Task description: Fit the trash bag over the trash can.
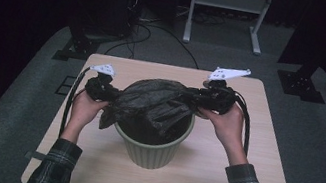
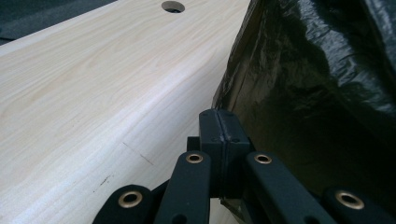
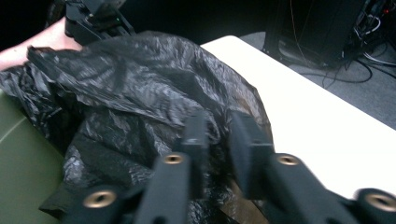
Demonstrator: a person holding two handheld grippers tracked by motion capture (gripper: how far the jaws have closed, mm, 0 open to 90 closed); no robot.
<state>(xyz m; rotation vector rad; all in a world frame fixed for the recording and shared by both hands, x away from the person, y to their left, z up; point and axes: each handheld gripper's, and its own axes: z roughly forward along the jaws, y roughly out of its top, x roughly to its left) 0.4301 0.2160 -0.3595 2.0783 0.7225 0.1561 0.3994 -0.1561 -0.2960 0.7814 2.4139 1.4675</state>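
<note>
A black plastic bag (image 1: pixel 154 102) hangs stretched over the mouth of a pale green ribbed bin (image 1: pixel 150 150) in the middle of the wooden table (image 1: pixel 216 182). My left gripper (image 1: pixel 105 92) holds the bag's left edge at rim height. Its jaws are pressed flat together (image 2: pixel 218 121), with the film (image 2: pixel 317 84) running off to their right. My right gripper (image 1: pixel 200 98) is at the bag's right side, slightly above the rim. Its two fingers stand close together (image 3: pixel 219 135) with bunched film (image 3: pixel 130 84) pinched between them. The bin's wall (image 3: pixel 23 158) lies at the left of the right gripper view.
The tabletop (image 2: pixel 93 84) has a round cable hole (image 2: pixel 173 6) near its far edge. Beyond the table stand a white metal frame (image 1: pixel 226 11), dark stand bases (image 1: pixel 74 48), and cables on the grey floor (image 1: pixel 146 32). Bare table (image 3: pixel 303 116) lies right of the bin.
</note>
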